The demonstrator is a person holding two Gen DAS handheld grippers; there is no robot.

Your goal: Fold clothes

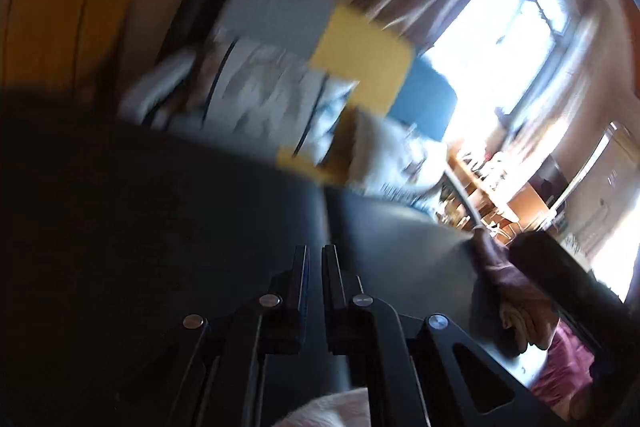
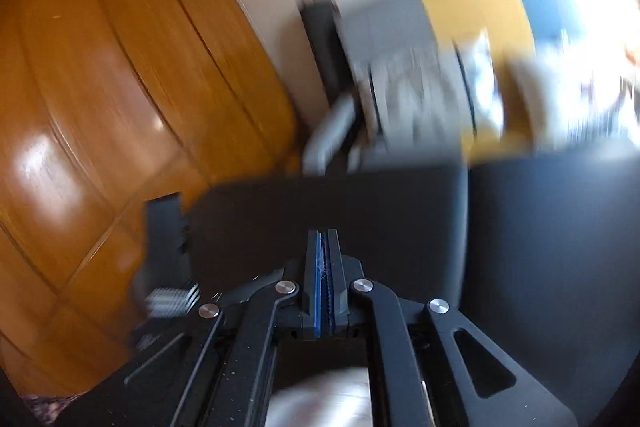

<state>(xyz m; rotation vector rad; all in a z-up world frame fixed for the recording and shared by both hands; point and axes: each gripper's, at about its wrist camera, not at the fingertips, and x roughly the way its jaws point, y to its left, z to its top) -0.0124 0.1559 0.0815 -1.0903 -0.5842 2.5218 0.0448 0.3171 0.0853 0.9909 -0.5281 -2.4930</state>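
Both views are smeared by motion. My left gripper (image 1: 316, 255) hangs over a black sofa seat (image 1: 160, 207). Its fingers are shut to a narrow slit with nothing visible between them. A pale pink cloth (image 1: 332, 407) shows under its linkage at the bottom edge. A pink-purple garment (image 1: 568, 367) lies bunched at the lower right. My right gripper (image 2: 324, 239) is shut with its blue pads together, above the same black seat (image 2: 540, 247). A pale cloth (image 2: 320, 395) shows beneath its linkage. I cannot tell whether either cloth is held.
A yellow cushion (image 1: 360, 55), a grey patterned cushion (image 1: 260, 87) and a blue one (image 1: 424, 95) lean at the sofa's back. A wooden floor (image 2: 100, 87) lies to the left. A bright curtained window (image 1: 500, 47) stands behind. A dark sleeve-like shape (image 1: 568, 279) crosses the right.
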